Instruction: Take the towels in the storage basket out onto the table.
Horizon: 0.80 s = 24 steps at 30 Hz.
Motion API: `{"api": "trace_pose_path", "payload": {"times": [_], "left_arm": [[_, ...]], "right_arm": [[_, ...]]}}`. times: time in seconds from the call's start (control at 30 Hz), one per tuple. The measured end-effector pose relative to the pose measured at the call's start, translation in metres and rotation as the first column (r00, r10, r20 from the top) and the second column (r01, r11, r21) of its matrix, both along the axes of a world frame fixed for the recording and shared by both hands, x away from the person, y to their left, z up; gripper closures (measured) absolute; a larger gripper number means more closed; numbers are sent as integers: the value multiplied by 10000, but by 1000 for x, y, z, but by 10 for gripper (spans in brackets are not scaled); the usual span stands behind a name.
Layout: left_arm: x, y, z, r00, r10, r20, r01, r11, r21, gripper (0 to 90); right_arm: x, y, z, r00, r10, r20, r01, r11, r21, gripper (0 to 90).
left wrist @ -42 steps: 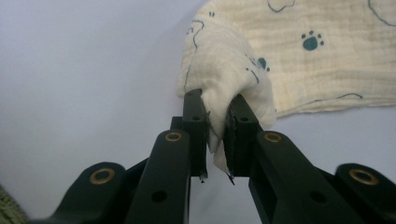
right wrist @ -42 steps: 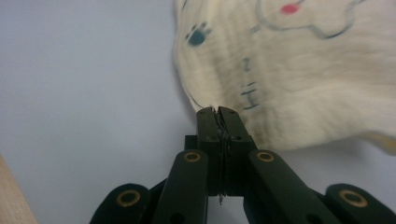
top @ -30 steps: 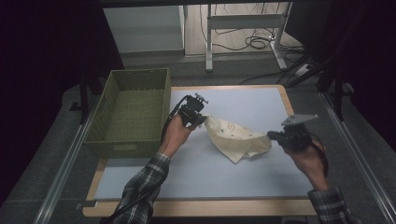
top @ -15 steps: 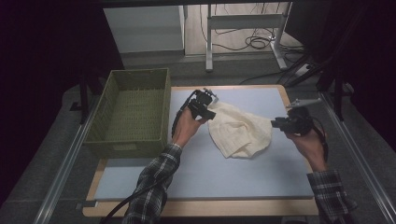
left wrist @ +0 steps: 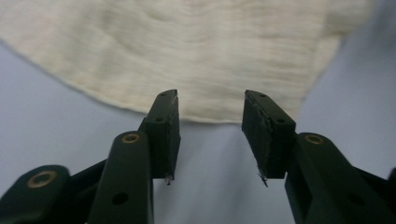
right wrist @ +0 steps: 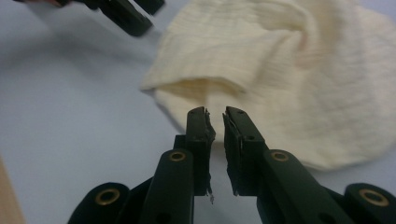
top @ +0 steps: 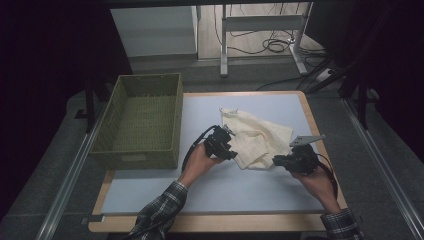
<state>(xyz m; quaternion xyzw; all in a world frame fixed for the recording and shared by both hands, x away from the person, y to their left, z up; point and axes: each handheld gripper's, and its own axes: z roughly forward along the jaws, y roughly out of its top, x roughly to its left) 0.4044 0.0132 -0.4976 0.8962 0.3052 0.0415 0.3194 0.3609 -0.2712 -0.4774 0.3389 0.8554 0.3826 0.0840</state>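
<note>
A cream knitted cloth (top: 257,137) lies rumpled on the pale blue mat (top: 225,190). My left gripper (top: 222,145) sits at the cloth's near left edge. In the left gripper view its jaws (left wrist: 211,105) stand open, having just opened and then closed a little. The cloth (left wrist: 196,46) lies just past the tips, with nothing between them. My right gripper (top: 290,161) is at the cloth's near right corner. Its jaws (right wrist: 215,116) have just been closing to a slim gap that holds nothing. The cloth's folded hem (right wrist: 289,70) lies right beyond them.
A green woven basket (top: 140,120) stands on the left, its near rim beside my left hand. The wooden table edge (top: 200,222) runs along the front. Bare mat stretches between the cloth and that edge. The left gripper's jaws (right wrist: 126,14) show in the right gripper view.
The cloth, bunched between the two grippers before, now lies spread on the mat. Both hands have drawn back toward the near side, and neither grips it.
</note>
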Motion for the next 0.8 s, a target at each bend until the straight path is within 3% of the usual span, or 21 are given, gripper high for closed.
{"api": "trace_pose_path", "payload": {"times": [0.03,0.13,0.23,0.37,0.43,0.47,0.5,0.53,0.6,0.8], "left_arm": [[-3,-3,-2,9999,-127,-45,127,9999,-27,520],[-9,-12,-7,9993,-342,132,341,9994,88,497],[-12,-20,-14,9984,-509,246,500,9980,385,453],[-16,-27,-20,9969,-513,591,481,9974,544,440],[-16,-28,-19,9980,-387,501,361,9980,514,507],[-17,-28,-19,9986,-415,320,402,9984,393,672],[-17,-27,-19,9989,-437,193,431,9985,335,672],[-18,-28,-19,9989,-367,299,352,9981,498,747],[-17,-26,-18,9988,-350,341,331,9979,554,897],[-17,2,0,9985,167,530,-177,9997,176,899]], "right_arm": [[-1,11,-4,9996,266,-34,-266,9996,3,797],[-1,21,-9,9989,473,-63,-473,9989,-57,789],[3,39,-23,9973,731,-53,-732,9969,-274,699],[8,47,-35,9973,723,82,-716,9952,-673,635],[8,49,-42,9962,811,322,-783,9937,-803,692],[7,49,-42,9957,722,574,-655,9916,-1115,817],[7,49,-42,9957,722,574,-655,9916,-1115,817],[7,49,-42,9962,678,551,-606,9906,-1230,867],[7,47,-39,9972,650,377,-596,9900,-1280,884],[-2,20,-15,9985,210,513,-152,9937,-1113,884]]}}
